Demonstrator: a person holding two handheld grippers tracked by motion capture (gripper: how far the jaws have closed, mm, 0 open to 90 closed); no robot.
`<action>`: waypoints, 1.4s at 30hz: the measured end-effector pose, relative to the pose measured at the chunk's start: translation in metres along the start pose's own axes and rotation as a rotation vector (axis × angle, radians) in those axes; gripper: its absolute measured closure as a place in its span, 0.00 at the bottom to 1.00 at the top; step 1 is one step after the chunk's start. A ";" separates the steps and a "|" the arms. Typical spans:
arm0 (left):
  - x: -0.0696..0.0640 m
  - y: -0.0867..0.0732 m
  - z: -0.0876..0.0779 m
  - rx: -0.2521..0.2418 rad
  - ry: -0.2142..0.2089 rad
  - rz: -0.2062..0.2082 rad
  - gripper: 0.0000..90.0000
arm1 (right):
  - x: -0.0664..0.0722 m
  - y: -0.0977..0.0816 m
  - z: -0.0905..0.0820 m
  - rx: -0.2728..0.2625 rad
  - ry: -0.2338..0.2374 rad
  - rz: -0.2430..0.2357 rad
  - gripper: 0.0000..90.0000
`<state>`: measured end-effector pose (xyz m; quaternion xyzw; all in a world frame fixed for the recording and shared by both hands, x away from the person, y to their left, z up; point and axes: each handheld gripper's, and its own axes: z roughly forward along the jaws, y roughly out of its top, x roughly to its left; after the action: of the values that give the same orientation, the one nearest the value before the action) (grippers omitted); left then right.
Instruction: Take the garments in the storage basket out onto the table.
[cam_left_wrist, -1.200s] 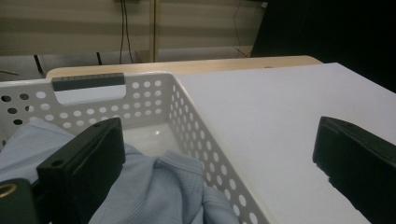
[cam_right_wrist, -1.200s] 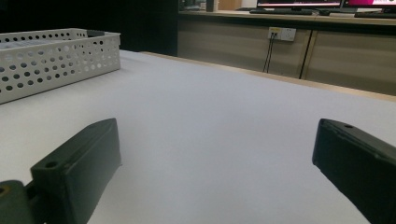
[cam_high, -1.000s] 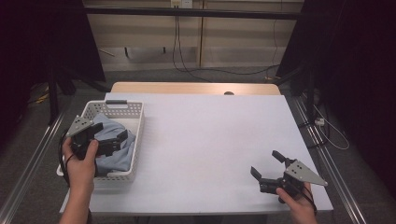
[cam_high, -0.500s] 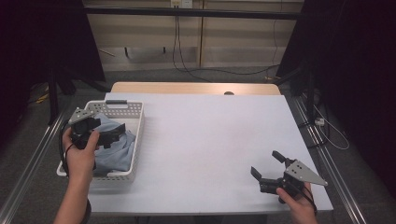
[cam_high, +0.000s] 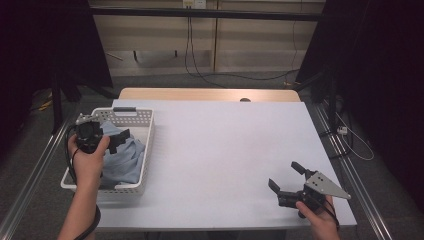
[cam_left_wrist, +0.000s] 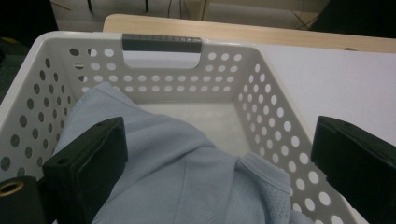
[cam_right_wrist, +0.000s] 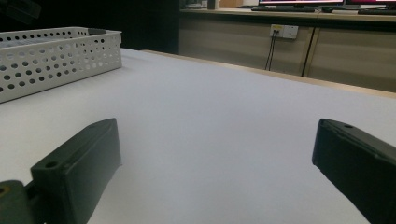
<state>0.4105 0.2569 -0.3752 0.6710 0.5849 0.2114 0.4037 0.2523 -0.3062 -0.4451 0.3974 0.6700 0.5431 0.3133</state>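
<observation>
Since the earlier frame, the left gripper (cam_high: 116, 140) has drawn back toward the left rim of the white perforated basket (cam_high: 145, 150) and risen off the cloth; the right gripper (cam_high: 289, 181) has stayed where it was. The left gripper hovers over the light blue cloth (cam_high: 125, 157), jaws spread wide and holding nothing; in the left gripper view one jaw hangs above the cloth (cam_left_wrist: 187, 172) and the other above the basket's right wall (cam_left_wrist: 275, 126). The cloth lies crumpled in the near half of the basket, which sits at the left edge of the table (cam_high: 225, 145). The right gripper rests near the table's near right corner, jaws wide and empty.
</observation>
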 end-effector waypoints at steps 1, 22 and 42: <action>0.001 0.000 0.001 -0.003 0.003 0.011 0.05 | 0.000 0.000 0.000 0.001 -0.001 -0.001 0.01; 0.018 -0.012 0.031 0.182 0.148 -0.104 0.05 | 0.000 0.000 0.000 0.001 0.000 0.000 0.01; 0.026 -0.033 0.050 0.261 0.147 -0.185 0.03 | 0.001 0.000 -0.001 0.004 0.003 -0.006 0.01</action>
<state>0.4340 0.2666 -0.4357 0.6437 0.6946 0.1441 0.2870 0.2515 -0.3060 -0.4449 0.3952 0.6729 0.5413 0.3132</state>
